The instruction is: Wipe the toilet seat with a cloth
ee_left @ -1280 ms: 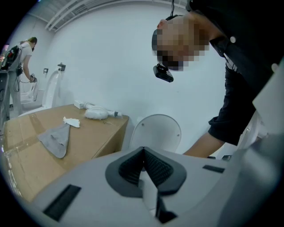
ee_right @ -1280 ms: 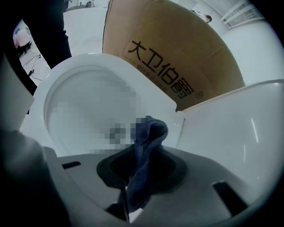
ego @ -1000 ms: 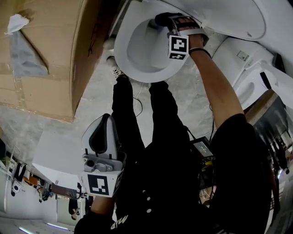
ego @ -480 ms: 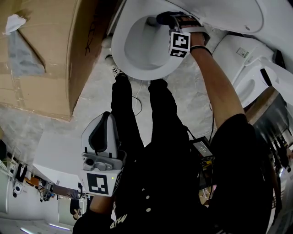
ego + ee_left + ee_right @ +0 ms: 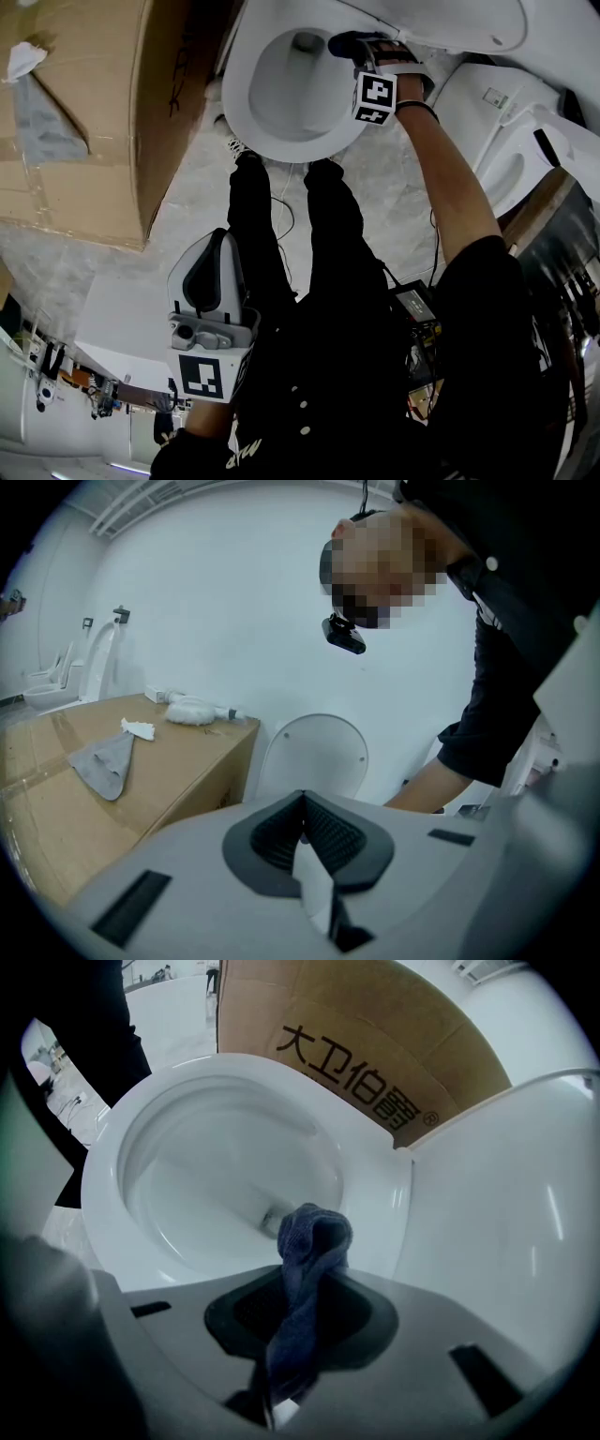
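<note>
Cardboard box (image 5: 84, 112) left of toilet (image 5: 281, 145)

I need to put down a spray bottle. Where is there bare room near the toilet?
The box top is bare between the grey cloth and its toilet-side edge. The bowl rim is crowded: the right gripper holds the blue cloth there.

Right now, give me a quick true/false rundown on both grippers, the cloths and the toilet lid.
1. The right gripper is shut on a dark blue cloth. True.
2. The left gripper holds a second cloth. False: its jaws are together with nothing between them.
3. The toilet lid is down over the bowl. False: the lid stands raised and the bowl is open.
4. A grey cloth lies on top of the cardboard box. True.
</note>
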`<state>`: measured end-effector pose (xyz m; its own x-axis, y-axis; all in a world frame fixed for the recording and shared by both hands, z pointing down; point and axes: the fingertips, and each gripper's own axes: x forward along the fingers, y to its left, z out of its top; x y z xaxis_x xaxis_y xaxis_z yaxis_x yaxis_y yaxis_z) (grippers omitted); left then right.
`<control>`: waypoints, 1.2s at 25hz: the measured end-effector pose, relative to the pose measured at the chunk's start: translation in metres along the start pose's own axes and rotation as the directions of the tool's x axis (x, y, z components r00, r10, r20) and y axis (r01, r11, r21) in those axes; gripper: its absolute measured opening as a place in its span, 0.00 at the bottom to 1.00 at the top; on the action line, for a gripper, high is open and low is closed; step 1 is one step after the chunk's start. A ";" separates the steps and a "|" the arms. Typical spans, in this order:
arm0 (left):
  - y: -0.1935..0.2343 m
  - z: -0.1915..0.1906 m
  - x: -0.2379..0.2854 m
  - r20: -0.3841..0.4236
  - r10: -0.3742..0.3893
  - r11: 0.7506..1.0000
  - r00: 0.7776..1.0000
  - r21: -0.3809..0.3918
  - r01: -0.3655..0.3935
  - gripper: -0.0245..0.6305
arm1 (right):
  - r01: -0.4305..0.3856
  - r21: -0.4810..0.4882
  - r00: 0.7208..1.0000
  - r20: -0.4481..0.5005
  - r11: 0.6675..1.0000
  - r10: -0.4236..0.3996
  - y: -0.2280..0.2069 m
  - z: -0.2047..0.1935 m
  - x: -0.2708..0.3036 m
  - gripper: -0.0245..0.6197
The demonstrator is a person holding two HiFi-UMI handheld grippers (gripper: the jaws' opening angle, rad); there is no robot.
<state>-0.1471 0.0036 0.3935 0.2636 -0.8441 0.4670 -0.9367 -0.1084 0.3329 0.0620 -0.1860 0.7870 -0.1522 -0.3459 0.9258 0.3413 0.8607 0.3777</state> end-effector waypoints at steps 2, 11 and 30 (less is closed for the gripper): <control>-0.002 0.000 0.001 0.000 -0.005 1.000 1.000 0.000 0.005 0.05 | -0.008 0.010 1.000 -0.002 1.000 0.008 0.004 -0.004 -0.002 0.17; -0.013 0.002 0.004 -0.002 -0.034 0.999 0.999 0.011 0.034 0.05 | -0.042 0.118 0.999 -0.026 0.992 0.045 0.026 -0.024 -0.012 0.17; -0.019 0.003 0.003 -0.008 -0.079 0.997 0.997 0.025 0.079 0.05 | -0.096 0.354 0.992 -0.042 0.930 0.118 0.073 -0.029 -0.028 0.17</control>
<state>-0.1297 0.0020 0.3861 0.3384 -0.8289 0.4454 -0.9184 -0.1878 0.3483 0.1180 -0.1242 0.7895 -0.0718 -0.2573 0.9637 0.0040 0.9661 0.2582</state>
